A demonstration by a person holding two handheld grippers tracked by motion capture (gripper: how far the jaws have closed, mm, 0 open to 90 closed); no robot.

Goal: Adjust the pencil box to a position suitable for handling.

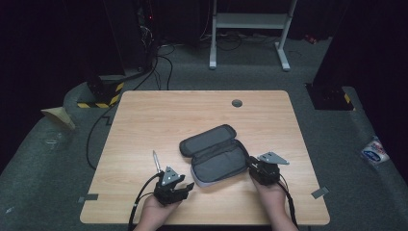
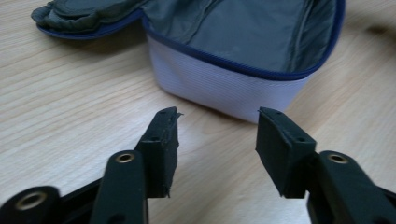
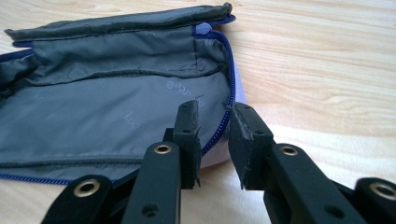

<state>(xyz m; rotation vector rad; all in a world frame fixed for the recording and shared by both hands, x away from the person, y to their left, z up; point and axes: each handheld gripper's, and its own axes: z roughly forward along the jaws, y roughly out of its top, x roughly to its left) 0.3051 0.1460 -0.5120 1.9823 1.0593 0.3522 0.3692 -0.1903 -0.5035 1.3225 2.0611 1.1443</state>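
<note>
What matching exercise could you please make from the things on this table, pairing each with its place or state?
1 pencil case
2 pen
3 left gripper
4 right gripper

A shut on the zip edge of the pencil case
B lying unzipped in mid-table
C jaws apart, nothing between them
D on bare wood, left of the pencil case

Pairs: 1-B, 2-D, 3-C, 4-A
</note>
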